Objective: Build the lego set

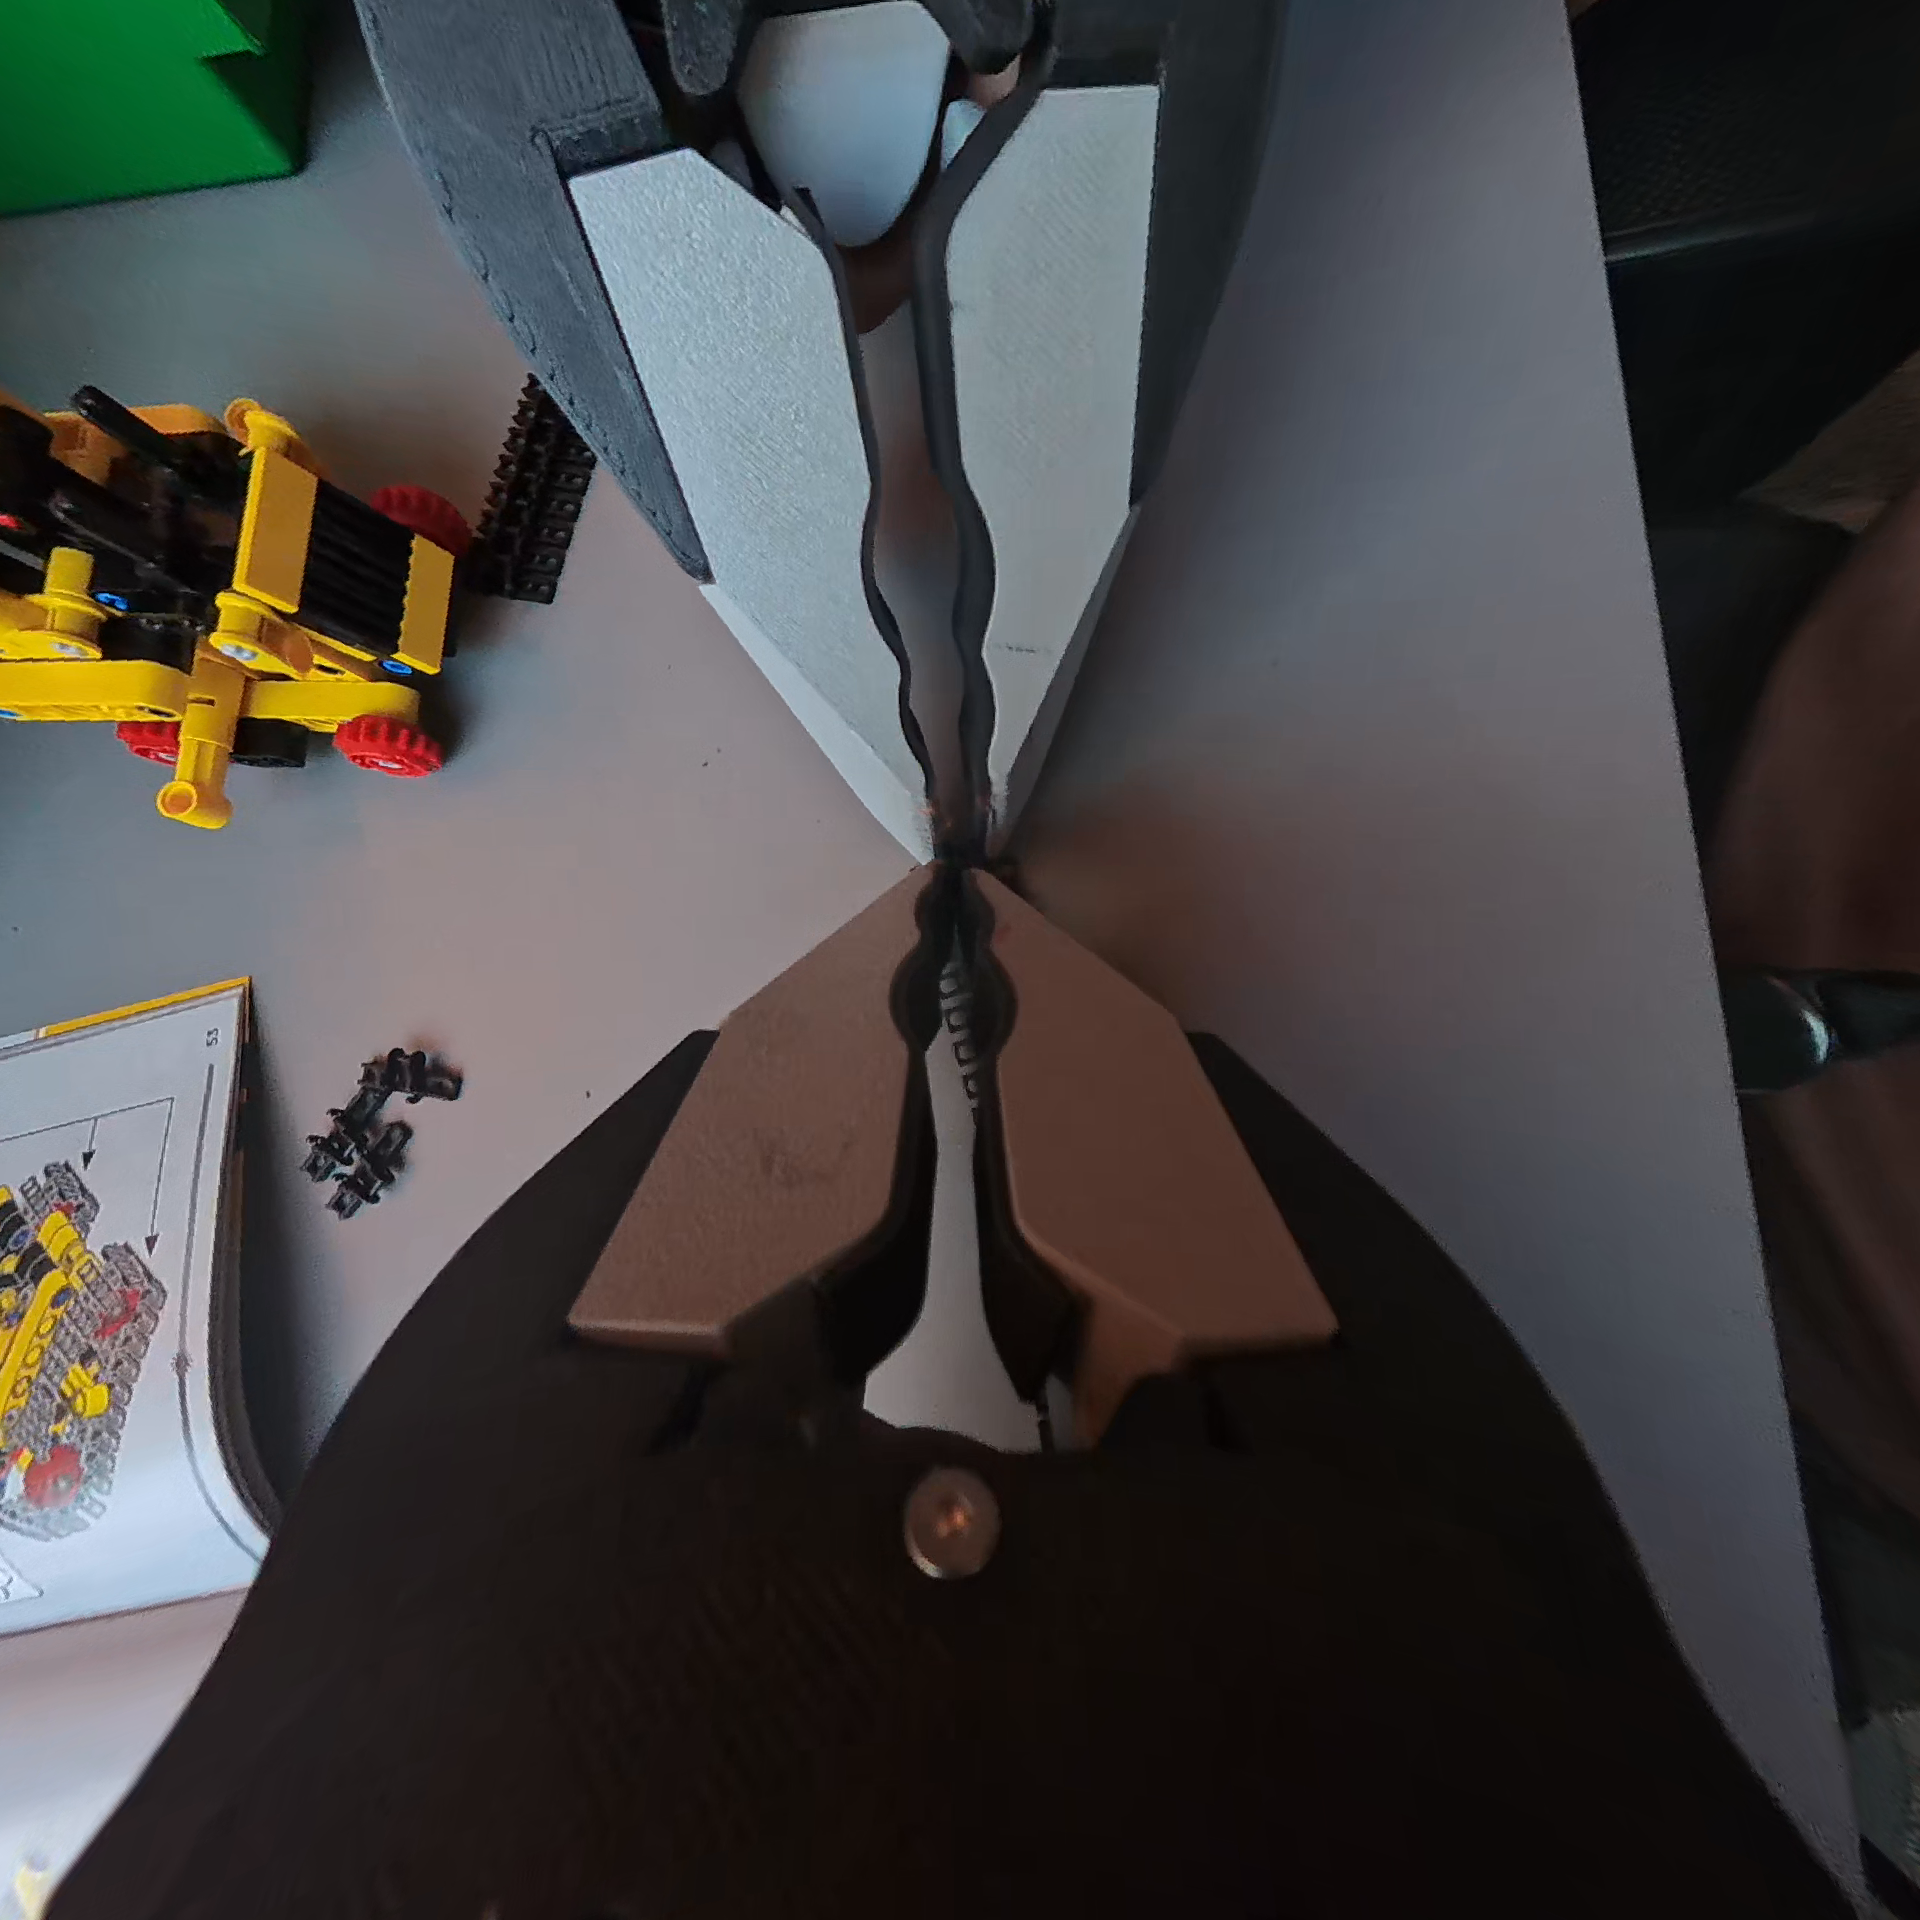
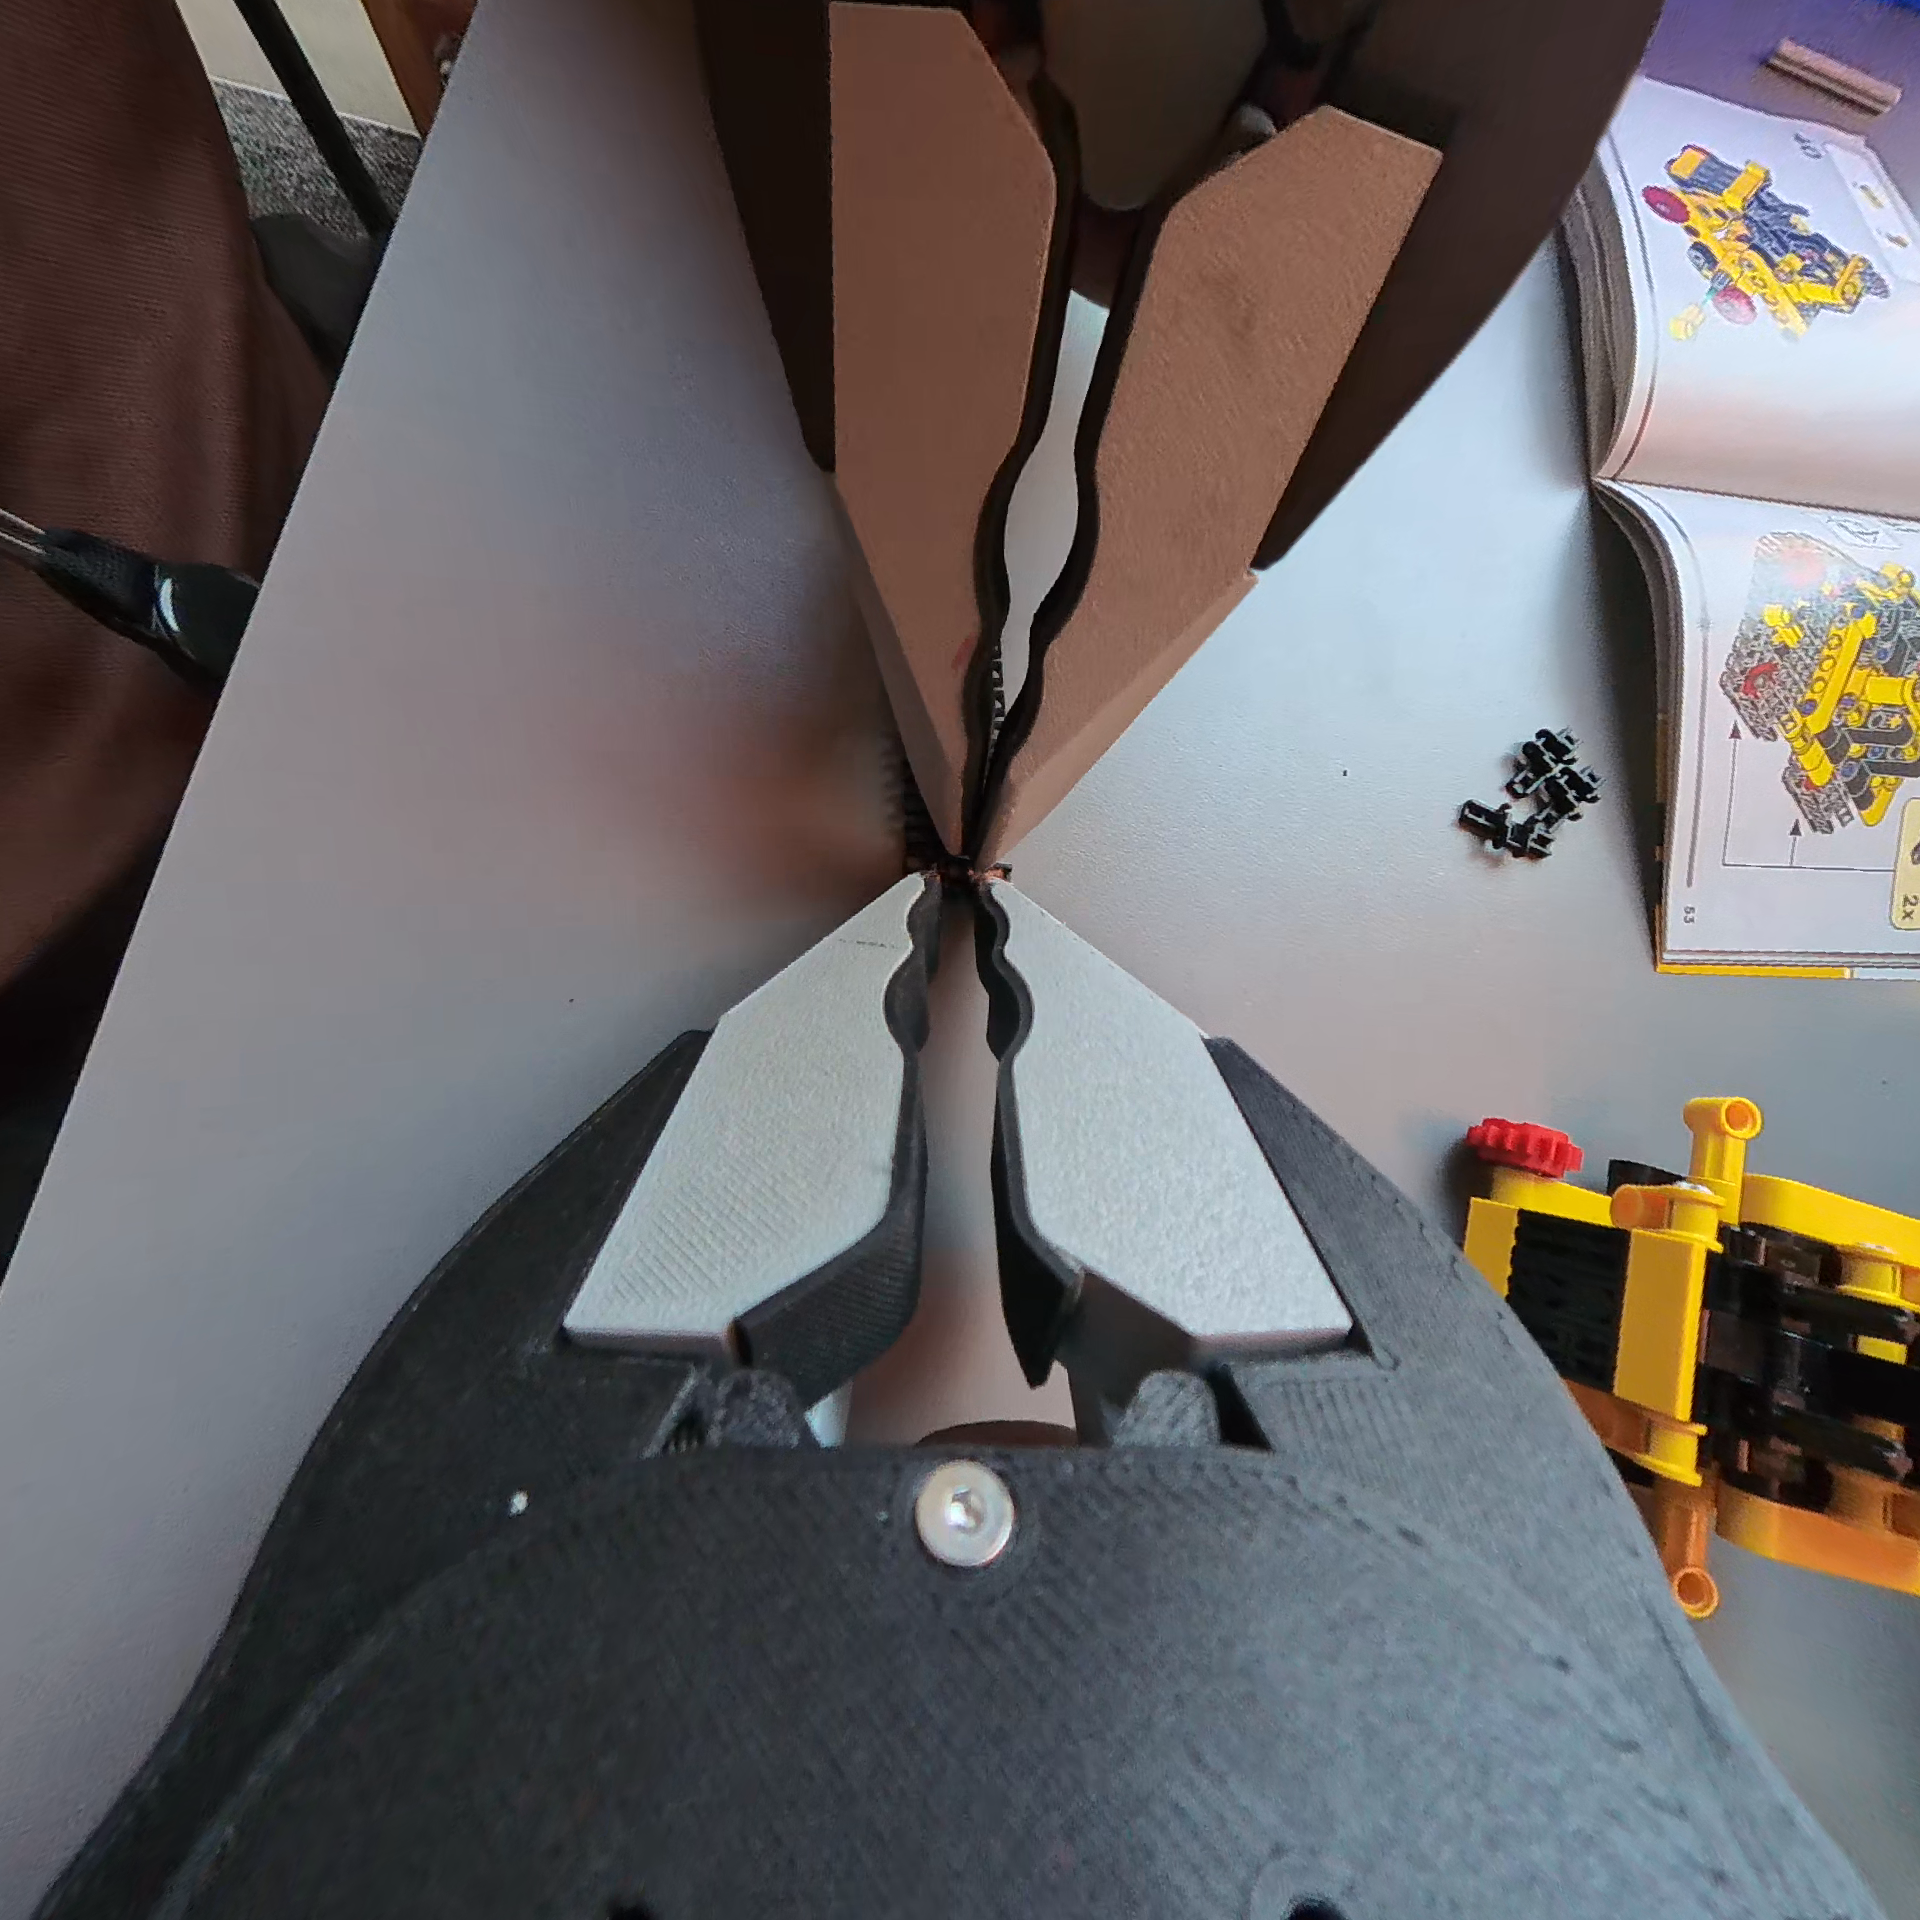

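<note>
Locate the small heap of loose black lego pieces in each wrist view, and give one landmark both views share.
Left wrist view: the loose black pieces lie at lower left on the grey table, just right of the open instruction booklet.
Right wrist view: the same heap lies at mid right, just left of the booklet.
Shared landmark: the yellow lego vehicle.

The surface [image 1: 644, 935] looks smooth and matt grey. The model [image 1: 239, 592] is glossy yellow and black plastic. The booklet [image 2: 1787, 665] is thin, slightly shiny paper. Both gripper bodies show rough, layered printed plastic, each with one bright metal screw [image 2: 961, 1514].
</note>
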`<state>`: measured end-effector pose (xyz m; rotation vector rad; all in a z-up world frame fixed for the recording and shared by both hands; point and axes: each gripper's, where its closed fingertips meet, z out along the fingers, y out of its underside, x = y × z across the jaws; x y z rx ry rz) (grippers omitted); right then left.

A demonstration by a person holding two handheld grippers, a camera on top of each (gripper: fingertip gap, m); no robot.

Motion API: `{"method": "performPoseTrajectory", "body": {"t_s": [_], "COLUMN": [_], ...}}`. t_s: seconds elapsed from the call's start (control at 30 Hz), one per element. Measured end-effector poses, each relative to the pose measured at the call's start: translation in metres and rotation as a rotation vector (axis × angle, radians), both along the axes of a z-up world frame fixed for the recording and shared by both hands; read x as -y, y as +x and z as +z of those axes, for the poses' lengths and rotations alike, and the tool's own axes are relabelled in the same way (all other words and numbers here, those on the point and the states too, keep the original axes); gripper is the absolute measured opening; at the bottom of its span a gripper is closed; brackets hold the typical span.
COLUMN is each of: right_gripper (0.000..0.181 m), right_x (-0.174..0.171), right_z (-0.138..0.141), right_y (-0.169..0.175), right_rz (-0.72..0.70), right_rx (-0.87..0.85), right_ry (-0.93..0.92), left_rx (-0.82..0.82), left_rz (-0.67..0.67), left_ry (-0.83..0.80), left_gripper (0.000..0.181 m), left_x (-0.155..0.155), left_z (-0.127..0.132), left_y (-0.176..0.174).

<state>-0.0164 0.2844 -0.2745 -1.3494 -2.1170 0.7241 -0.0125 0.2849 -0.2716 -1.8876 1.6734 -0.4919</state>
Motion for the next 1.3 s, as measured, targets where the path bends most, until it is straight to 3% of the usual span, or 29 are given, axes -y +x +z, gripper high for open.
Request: {"method": "performPoseTrajectory", "body": {"t_s": [0.43,0.63,0.87,1.3], "right_gripper": [0.003,0.003,0.003,0.003], "right_x": [-0.0001,-0.0003,-0.0009,-0.0016], "right_z": [0.0003,-0.0001,-0.0003,-0.0006], "right_y": [0.0017,0.0023,0.0037,0.0043], "right_rz": [0.039,0.032,0.037,0.073], "right_rx": [0.016,0.013,0.014,0.041], "right_ry": [-0.003,-0.032,-0.034,0.070], "left_rx": [-0.004,0.024,-0.057,-0.153], "left_rz": [-0.116,-0.099,-0.119,-0.103], "left_ry": [-0.027,-0.011,0.079,0.093], "left_gripper": [0.000,0.000,0.000,0.000], "left_x": [0.0005,0.0002,-0.0009,-0.0012], "left_z": [-0.0007,-0.0011,-0.0014,-0.0015], "left_y": [0.0012,0.0013,0.0026,0.0023]}}
